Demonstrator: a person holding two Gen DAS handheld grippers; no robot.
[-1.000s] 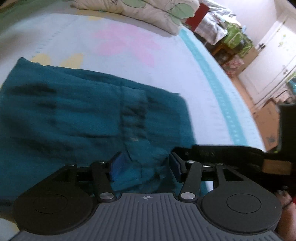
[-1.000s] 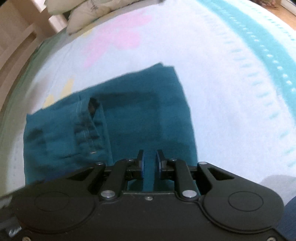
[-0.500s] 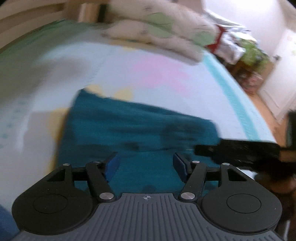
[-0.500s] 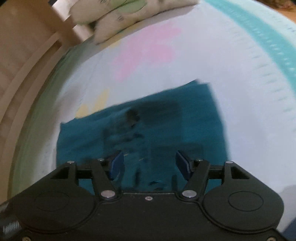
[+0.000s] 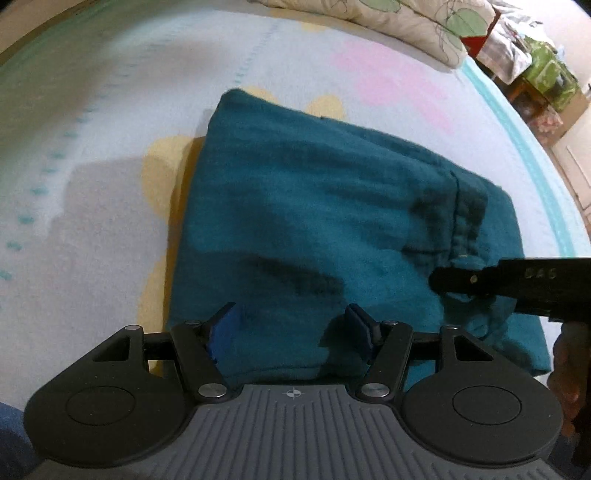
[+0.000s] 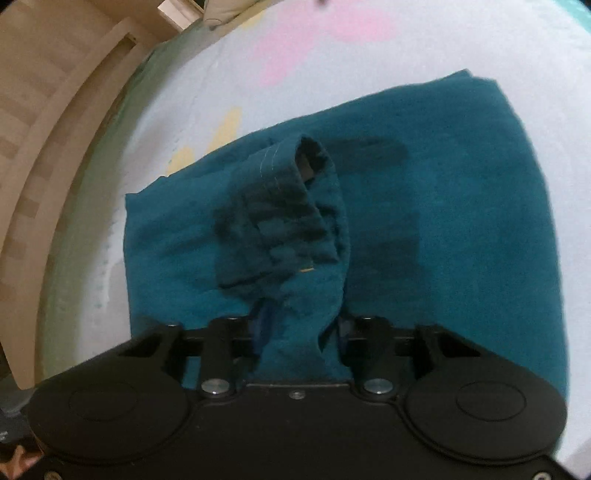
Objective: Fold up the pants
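Note:
The teal pants [image 5: 314, 221] lie folded into a rough rectangle on a pale bed sheet [image 5: 92, 166]. My left gripper [image 5: 291, 334] is open, its blue pads [image 5: 225, 332] spread over the near edge of the pants. My right gripper [image 6: 301, 332] has its jaws partly apart around a bunched, gathered waistband part of the pants [image 6: 288, 229], which stands up in a hump between them. In the left wrist view the right gripper [image 5: 458, 280] reaches in from the right onto that waistband edge.
The sheet has pink [image 5: 399, 85] and yellow [image 5: 162, 173] patches and a teal stripe [image 5: 532, 155] at the right. Pillows [image 5: 399, 18] lie at the far end. A wooden bed frame [image 6: 55, 129] runs along the left. Cluttered boxes [image 5: 543, 66] stand beyond the bed.
Both grippers let go and opened, then shifted left over the pants. The right gripper now has the gathered waistband bunched between its jaws, narrower than half a second ago.

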